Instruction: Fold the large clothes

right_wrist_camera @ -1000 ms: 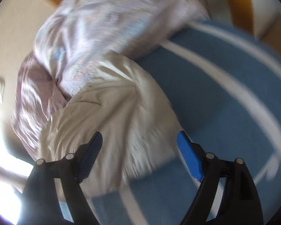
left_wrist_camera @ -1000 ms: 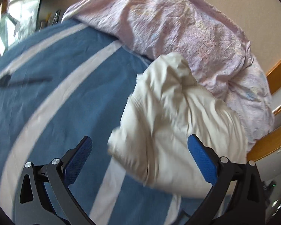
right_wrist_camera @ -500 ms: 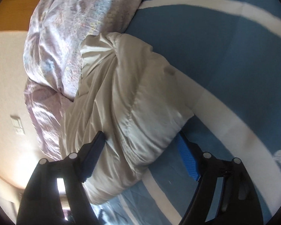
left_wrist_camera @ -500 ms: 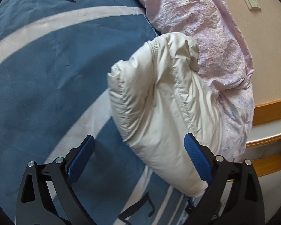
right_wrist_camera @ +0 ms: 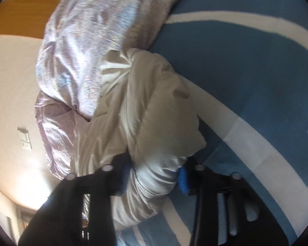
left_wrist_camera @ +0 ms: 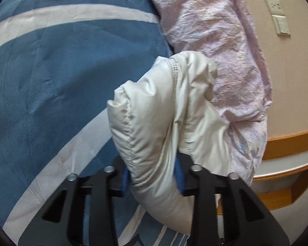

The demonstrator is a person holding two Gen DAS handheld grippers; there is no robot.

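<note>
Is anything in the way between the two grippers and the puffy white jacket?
Nothing visible is. The left gripper and right gripper are both closing with the white jacket bunched between their blue pads already.

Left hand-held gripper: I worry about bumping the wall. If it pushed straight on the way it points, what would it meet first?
The cream puffy jacket, already between its closing jaws. Past that, probably the pink quilt before the wall, though depth is unclear.
</note>
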